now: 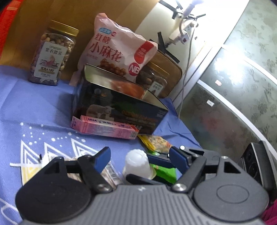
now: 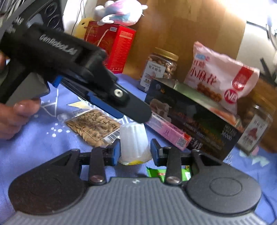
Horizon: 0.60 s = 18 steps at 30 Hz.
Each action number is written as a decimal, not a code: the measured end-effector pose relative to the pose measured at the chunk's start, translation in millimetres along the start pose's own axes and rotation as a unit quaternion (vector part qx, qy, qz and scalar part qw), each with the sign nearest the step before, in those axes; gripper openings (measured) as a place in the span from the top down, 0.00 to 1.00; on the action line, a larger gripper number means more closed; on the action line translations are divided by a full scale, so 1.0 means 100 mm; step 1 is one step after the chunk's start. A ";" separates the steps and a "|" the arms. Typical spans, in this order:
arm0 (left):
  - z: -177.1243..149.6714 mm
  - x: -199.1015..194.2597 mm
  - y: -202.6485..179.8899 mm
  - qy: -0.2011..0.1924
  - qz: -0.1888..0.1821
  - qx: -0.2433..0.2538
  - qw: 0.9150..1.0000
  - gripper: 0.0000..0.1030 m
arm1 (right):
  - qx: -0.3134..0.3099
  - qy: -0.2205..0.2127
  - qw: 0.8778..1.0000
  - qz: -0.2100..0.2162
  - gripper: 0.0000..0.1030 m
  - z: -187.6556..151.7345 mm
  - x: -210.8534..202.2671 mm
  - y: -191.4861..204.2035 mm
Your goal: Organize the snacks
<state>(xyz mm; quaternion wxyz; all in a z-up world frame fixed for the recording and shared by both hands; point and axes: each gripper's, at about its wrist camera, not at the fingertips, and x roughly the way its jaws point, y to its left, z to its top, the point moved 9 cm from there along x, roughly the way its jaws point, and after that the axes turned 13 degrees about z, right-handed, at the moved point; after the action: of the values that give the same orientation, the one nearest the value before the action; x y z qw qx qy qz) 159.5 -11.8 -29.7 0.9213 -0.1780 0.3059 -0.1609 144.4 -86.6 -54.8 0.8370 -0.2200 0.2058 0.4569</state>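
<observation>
Right gripper (image 2: 135, 151): jaws narrow, with the blue pads (image 2: 115, 152) set against both sides of a small white jelly cup (image 2: 134, 140) near its rim; the cup is held between them. The cup stands upside down, rim down, on the blue patterned tablecloth (image 1: 34, 107), near the front edge of the cluster of snacks. Left gripper (image 1: 140, 156): jaws wide, nothing gripped. From its own camera the cup appears in the gap between its fingers; from the right wrist camera one of its fingers reaches in from the upper left, its tip just above the cup. Whether that tip touches the cup cannot be told. A hand (image 2: 12, 117) is on the left gripper's handle. Just left of the cup lies a clear packet of sunflower seeds (image 2: 93, 126); a green packet (image 2: 155, 173) lies under the right gripper's fingers, and a yellow snack packet (image 1: 155, 143) lies just beyond it. Behind the cup a long pink box (image 2: 166, 133) lies against the front of an open dark tin (image 1: 121, 110). A pink bag of fried dough twists (image 1: 117, 52) stands upright at the tin's back edge. A gold-lidded jar of nuts (image 1: 52, 55) stands to the tin's left, apart from it. A red carton (image 2: 112, 45) with a plush toy (image 2: 119, 10) on top stands further back.
</observation>
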 end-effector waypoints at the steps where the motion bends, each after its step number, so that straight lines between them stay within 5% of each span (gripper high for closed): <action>1: -0.01 0.00 -0.02 0.001 0.003 0.007 1.000 0.26 | 0.002 -0.002 1.000 0.000 0.61 0.01 -0.01 0.01; 5: -0.11 0.04 -0.06 0.018 0.014 0.020 1.000 0.30 | 0.007 -0.024 1.000 0.016 0.61 0.03 -0.09 0.13; 13: -0.19 -0.10 -0.04 0.006 0.026 0.010 1.000 0.64 | 0.086 -0.068 0.993 0.039 0.63 0.03 -0.22 0.17; 18: -0.26 -0.02 -0.09 0.029 0.011 0.015 0.999 0.67 | 0.110 -0.052 0.992 0.043 0.60 -0.08 -0.21 0.18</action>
<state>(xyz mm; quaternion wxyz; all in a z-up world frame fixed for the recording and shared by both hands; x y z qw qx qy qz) 139.9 -24.6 -44.8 0.9162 -0.1559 0.3325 -0.1604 117.1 -96.3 -53.7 0.8450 -0.0933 0.2207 0.4781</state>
